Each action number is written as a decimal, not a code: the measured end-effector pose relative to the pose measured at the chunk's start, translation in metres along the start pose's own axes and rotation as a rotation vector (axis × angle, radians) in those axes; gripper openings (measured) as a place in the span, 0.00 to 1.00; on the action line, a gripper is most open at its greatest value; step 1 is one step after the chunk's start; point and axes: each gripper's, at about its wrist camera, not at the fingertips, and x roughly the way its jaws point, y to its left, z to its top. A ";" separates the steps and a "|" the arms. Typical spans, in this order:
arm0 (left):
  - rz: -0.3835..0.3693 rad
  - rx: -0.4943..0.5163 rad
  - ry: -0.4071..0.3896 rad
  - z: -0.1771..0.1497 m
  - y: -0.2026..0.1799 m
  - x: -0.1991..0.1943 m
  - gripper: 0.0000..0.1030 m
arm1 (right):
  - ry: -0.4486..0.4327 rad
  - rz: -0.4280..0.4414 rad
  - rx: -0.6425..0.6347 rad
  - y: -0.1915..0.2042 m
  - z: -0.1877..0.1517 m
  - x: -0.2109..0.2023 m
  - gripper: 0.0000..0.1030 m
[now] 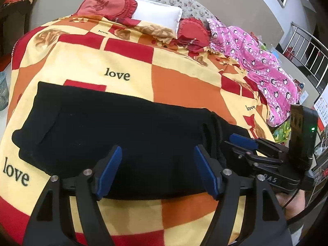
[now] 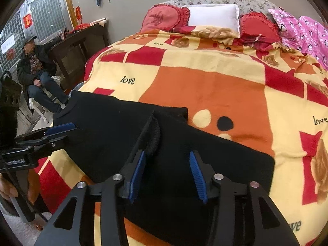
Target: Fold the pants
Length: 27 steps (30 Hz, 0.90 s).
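The black pants lie folded into a flat block on the bed, on a checked blanket of red, orange and cream printed with "love". Seen from the left wrist, their far edge runs straight across the blanket and their near edge lies close to the front of the bed; the left end shows a stepped, uneven corner.

The left tool hangs over the near half of the pants with its blue pads apart and nothing pinched between them. The right tool sits over the right part of the pants, its pads also spread and free of the cloth; a ribbed fold edge rises just beyond its left pad.

Beyond the pants the blanket is bare up to the red cushions and white pillow. A pink quilt lies along the right side of the bed. A seated person is off to the left of the bed.
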 end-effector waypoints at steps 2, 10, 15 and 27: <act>-0.002 -0.006 0.002 -0.001 0.001 0.000 0.71 | 0.003 0.006 0.004 0.000 -0.001 0.007 0.50; -0.013 -0.052 -0.021 -0.002 0.012 -0.015 0.72 | -0.013 0.051 0.015 0.002 0.007 -0.004 0.51; 0.001 -0.108 -0.057 -0.007 0.030 -0.038 0.78 | -0.042 0.111 -0.024 0.018 0.020 -0.004 0.65; 0.086 -0.231 -0.062 -0.024 0.077 -0.053 0.81 | -0.007 0.195 -0.122 0.067 0.042 0.032 0.71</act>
